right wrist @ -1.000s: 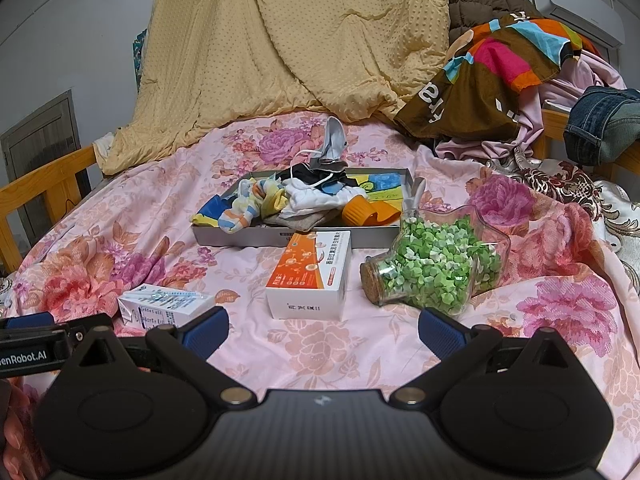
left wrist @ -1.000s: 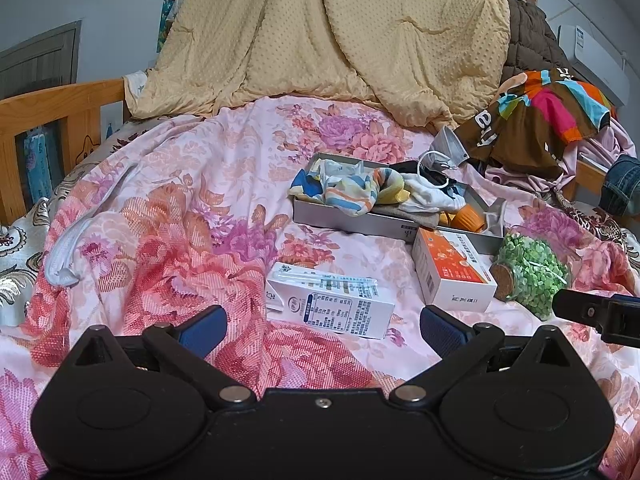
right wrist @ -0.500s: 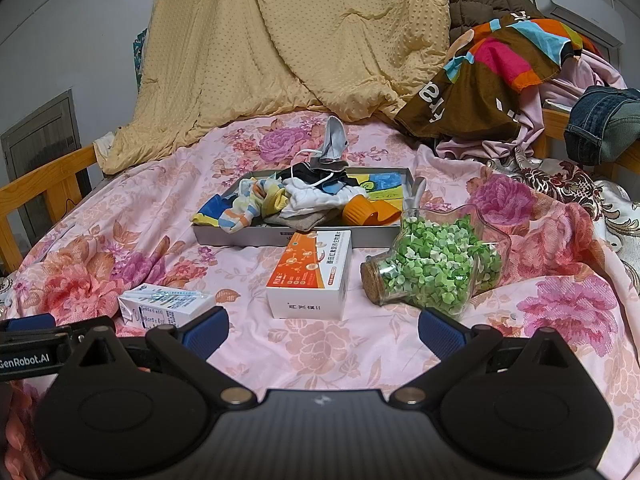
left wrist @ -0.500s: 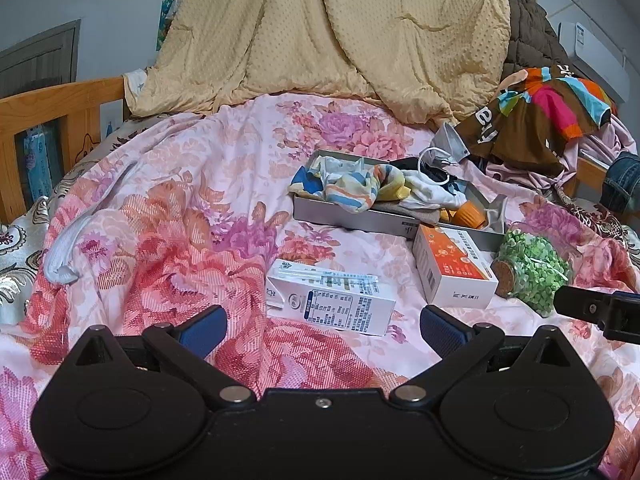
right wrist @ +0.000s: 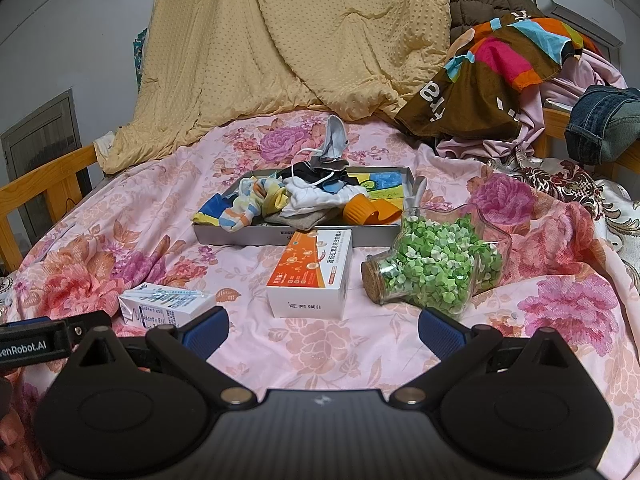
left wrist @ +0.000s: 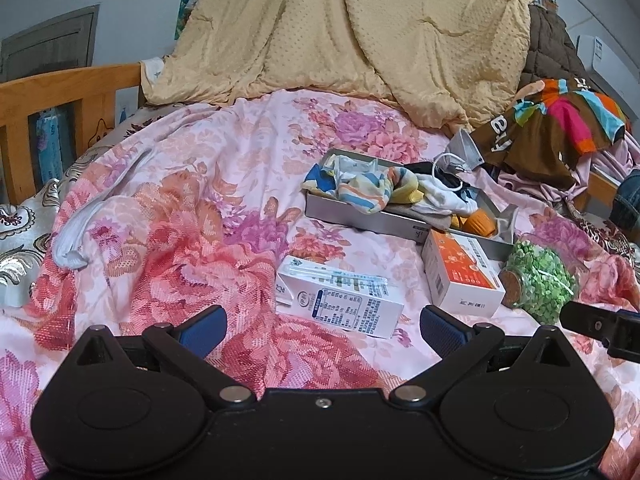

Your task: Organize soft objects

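A grey tray (right wrist: 248,237) (left wrist: 360,218) sits on the floral bed cover, piled with soft items: striped socks (right wrist: 244,208) (left wrist: 368,192), white cloth (right wrist: 316,200), an orange piece (right wrist: 360,212) and a grey face mask (right wrist: 334,140) (left wrist: 460,152) at its far edge. My left gripper (left wrist: 322,326) is open and empty, low over the cover just short of a white carton (left wrist: 344,304). My right gripper (right wrist: 322,328) is open and empty, short of an orange-and-white box (right wrist: 312,276).
A glass jar of green paper stars (right wrist: 436,264) (left wrist: 540,280) lies on its side right of the box. A yellow blanket (right wrist: 300,40) hangs behind. Clothes (right wrist: 500,72) pile at the right. A wooden bed rail (left wrist: 60,92) runs along the left.
Both grippers stay open and nearly still; the left wrist view has shifted very slightly.
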The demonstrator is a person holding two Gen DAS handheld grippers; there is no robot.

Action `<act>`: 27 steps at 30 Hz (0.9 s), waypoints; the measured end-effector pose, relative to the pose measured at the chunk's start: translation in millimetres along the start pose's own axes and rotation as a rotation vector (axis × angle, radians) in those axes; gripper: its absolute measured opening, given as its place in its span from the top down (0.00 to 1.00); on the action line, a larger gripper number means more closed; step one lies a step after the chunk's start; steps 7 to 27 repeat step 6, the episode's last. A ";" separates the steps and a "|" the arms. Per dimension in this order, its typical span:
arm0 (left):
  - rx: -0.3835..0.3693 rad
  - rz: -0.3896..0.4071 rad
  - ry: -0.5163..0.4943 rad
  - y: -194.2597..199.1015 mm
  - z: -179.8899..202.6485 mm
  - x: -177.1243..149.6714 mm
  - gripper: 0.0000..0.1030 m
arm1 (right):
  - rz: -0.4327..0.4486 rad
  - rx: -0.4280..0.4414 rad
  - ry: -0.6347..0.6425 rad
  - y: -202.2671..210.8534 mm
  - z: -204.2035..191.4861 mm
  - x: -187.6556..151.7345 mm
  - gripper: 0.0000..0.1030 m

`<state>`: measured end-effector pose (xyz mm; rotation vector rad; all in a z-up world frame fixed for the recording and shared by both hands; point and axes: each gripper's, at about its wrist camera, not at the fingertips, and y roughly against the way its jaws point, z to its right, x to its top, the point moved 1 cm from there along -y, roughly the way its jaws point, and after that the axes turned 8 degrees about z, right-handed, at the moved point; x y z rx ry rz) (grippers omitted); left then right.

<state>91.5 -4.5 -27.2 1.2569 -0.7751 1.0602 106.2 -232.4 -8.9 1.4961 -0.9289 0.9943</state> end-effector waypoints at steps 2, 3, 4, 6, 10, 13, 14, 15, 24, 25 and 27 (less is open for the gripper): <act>-0.010 0.009 0.002 1.5 -0.9 0.4 0.01 | -0.002 0.001 0.001 0.2 -0.8 -0.9 0.00; -0.012 0.013 0.003 1.7 -0.7 0.9 0.01 | -0.003 0.001 0.001 0.3 -1.4 -1.9 0.00; -0.009 0.013 0.003 1.9 -0.2 1.2 0.01 | -0.003 0.001 0.000 0.2 -1.8 -2.4 0.00; -0.007 0.009 0.000 1.7 0.9 1.2 0.01 | -0.007 0.003 -0.002 0.3 -3.4 -5.0 0.00; -0.007 0.009 0.000 1.7 0.9 1.2 0.01 | -0.007 0.003 -0.002 0.3 -3.4 -5.0 0.00; -0.007 0.009 0.000 1.7 0.9 1.2 0.01 | -0.007 0.003 -0.002 0.3 -3.4 -5.0 0.00; -0.007 0.009 0.000 1.7 0.9 1.2 0.01 | -0.007 0.003 -0.002 0.3 -3.4 -5.0 0.00; -0.007 0.009 0.000 1.7 0.9 1.2 0.01 | -0.007 0.003 -0.002 0.3 -3.4 -5.0 0.00; -0.007 0.009 0.000 1.7 0.9 1.2 0.01 | -0.007 0.003 -0.002 0.3 -3.4 -5.0 0.00; -0.007 0.009 0.000 1.7 0.9 1.2 0.01 | -0.007 0.003 -0.002 0.3 -3.4 -5.0 0.00; -0.007 0.009 0.000 1.7 0.9 1.2 0.01 | -0.007 0.003 -0.002 0.3 -3.4 -5.0 0.00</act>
